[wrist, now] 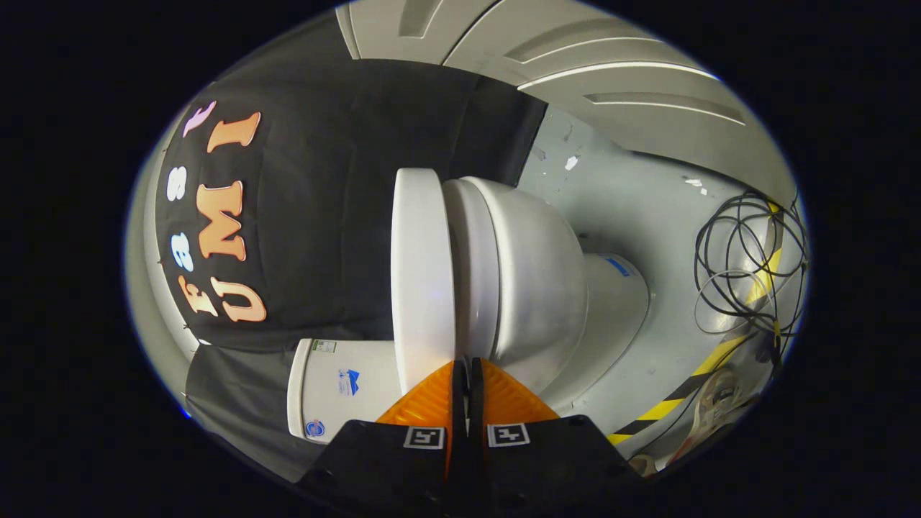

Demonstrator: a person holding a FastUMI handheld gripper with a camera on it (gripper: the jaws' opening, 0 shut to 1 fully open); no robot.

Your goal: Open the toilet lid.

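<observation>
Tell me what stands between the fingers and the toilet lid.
Nothing visible. The gripper has its fingers closed together, tips right at the seam where the toilet lid meets the bowl. Whether they touch the lid is unclear.

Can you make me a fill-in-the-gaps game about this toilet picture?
1. The gripper's two fingers are pressed ____ with hardly any gap.
2. The fingertips sit right at the seam between the toilet lid and the ____.
3. The toilet lid lies flat against the bowl, so it is ____.
4. A tangle of black ____ lies on the floor beyond the toilet.

Missing words: together; bowl; closed; cables
</observation>
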